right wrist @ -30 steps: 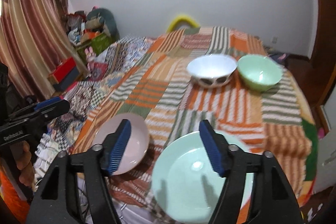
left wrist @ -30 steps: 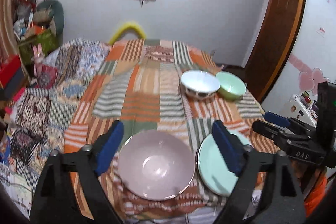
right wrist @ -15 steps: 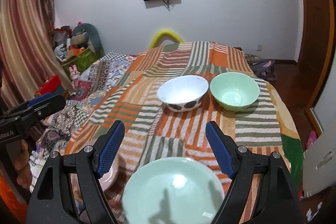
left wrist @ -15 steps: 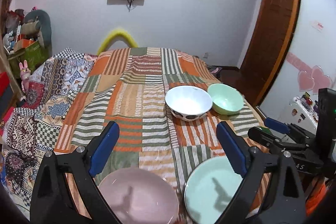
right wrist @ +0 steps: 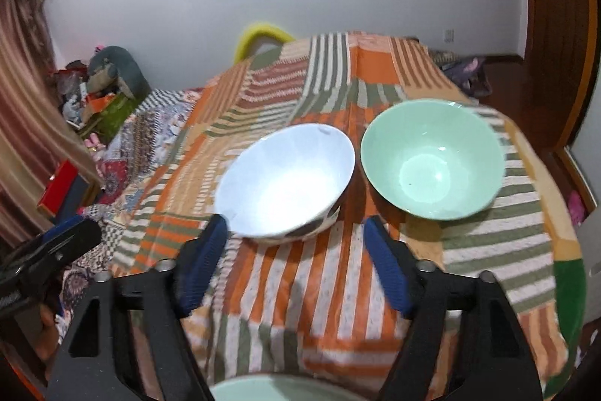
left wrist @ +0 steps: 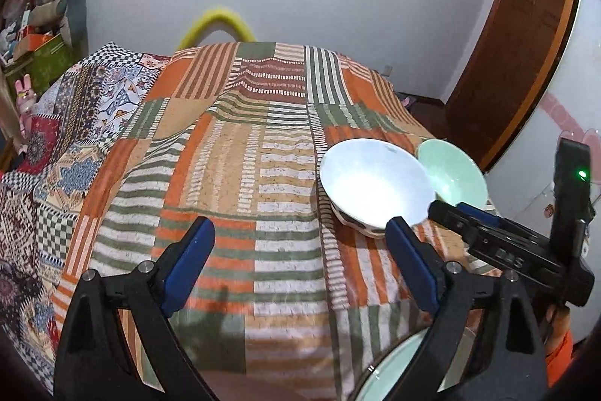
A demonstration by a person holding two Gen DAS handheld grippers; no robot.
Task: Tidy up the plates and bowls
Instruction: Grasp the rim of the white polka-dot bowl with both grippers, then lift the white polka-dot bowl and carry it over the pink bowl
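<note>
A white bowl with dark spots [right wrist: 285, 183] and a mint green bowl [right wrist: 432, 158] sit side by side on the striped patchwork cloth [right wrist: 330, 288]. My right gripper [right wrist: 296, 250] is open and empty, just short of the white bowl's near rim. My left gripper [left wrist: 300, 250] is open and empty over bare cloth, left of the white bowl [left wrist: 372, 181] and the green bowl [left wrist: 452, 173]. A mint green plate [right wrist: 259, 389] shows at the bottom edge, also in the left wrist view [left wrist: 387, 371]. The pink plate is out of view.
The cloth covers a table beside a bed with patterned quilts [left wrist: 56, 153]. A yellow curved chair back [left wrist: 216, 25] stands at the far end. A wooden door [left wrist: 518, 36] is at the right, and boxes and toys [right wrist: 94, 89] at the left.
Both grippers have moved forward over the table toward the two bowls. The plates have slid out of the bottom of both views. Both grippers stay open.
</note>
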